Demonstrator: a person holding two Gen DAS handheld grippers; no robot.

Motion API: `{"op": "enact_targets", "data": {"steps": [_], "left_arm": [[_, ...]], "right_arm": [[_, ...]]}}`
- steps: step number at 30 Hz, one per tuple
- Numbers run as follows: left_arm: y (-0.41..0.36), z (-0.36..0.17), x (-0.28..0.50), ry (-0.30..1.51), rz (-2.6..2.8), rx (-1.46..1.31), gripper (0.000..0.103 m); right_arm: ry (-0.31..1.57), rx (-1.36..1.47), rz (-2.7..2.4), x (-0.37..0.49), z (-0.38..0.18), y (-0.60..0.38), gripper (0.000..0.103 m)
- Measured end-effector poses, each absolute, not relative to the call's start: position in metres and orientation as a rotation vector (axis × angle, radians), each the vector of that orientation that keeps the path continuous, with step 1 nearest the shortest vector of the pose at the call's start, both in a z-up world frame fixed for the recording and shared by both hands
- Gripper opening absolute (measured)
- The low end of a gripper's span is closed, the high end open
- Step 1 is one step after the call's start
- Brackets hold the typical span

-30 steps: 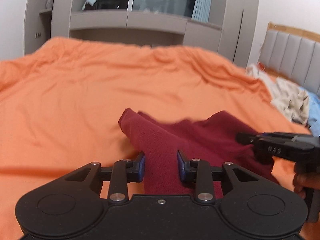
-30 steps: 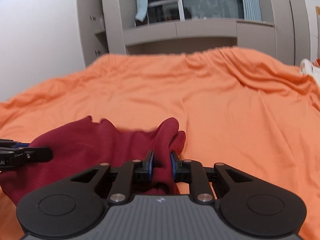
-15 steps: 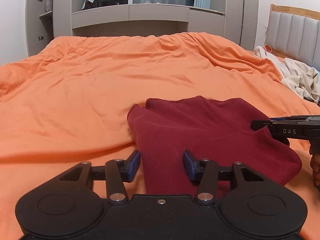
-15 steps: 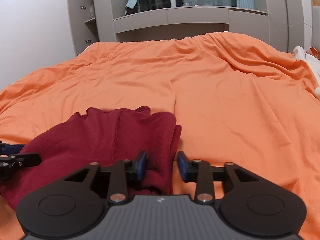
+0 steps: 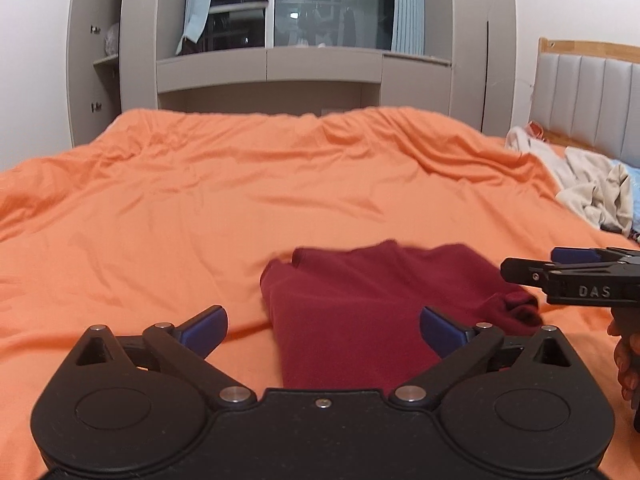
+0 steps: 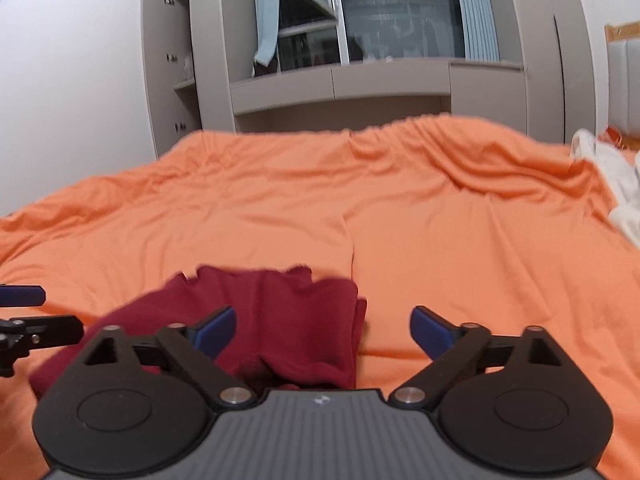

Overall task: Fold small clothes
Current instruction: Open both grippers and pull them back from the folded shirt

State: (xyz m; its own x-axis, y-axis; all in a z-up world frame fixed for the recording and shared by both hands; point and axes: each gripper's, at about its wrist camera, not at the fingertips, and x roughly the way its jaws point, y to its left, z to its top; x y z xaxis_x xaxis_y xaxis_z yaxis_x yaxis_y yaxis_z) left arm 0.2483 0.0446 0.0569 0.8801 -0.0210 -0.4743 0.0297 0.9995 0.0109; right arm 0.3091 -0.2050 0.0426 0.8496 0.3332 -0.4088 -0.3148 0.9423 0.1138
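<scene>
Inspecting left wrist view: left gripper (image 5: 323, 330) has its jaws spread wide and empty, hovering over the near end of the maroon garment (image 5: 372, 300).
Garment position, left wrist view: lies folded on the orange bedspread (image 5: 200, 200), near the front edge of the bed, its narrow end running under the gripper body.
Right gripper, left wrist view: right gripper (image 5: 532, 266) enters from the right, level with the garment's right edge; a hand (image 5: 626, 356) is partly visible beneath it. Jaw state cannot be judged from this angle.
Surroundings, left wrist view: pile of pale clothes (image 5: 588, 192) well apart, near the headboard (image 5: 584, 92).
Right wrist view: right gripper (image 6: 323, 330) has jaws spread, nothing between the pads; the garment (image 6: 280, 320) sits below and left of centre, a bunched lump at its near edge. The left gripper (image 6: 24, 312) shows at the left margin.
Task stage, judged: one fold appears laid down, both tools clear of the cloth.
Risk 1: the right edge looks rolled and thick; a further fold over it would likely come out lopsided.
Risk 2: a pinch taken too deep could catch the bedspread with the cloth and drag it.
Risk 3: gripping one layer only would pull the fold open.
</scene>
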Motion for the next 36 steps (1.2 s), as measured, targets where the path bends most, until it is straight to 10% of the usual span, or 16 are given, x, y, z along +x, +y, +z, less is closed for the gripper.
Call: {"op": "enact_targets", "data": {"steps": [36], "left_arm": [[0.048,0.046,0.063,0.278,0.0,-0.09,0.102]], "right_arm": [[0.181,-0.007,0.278,0.102,0.051,-0.23,0.103]]}}
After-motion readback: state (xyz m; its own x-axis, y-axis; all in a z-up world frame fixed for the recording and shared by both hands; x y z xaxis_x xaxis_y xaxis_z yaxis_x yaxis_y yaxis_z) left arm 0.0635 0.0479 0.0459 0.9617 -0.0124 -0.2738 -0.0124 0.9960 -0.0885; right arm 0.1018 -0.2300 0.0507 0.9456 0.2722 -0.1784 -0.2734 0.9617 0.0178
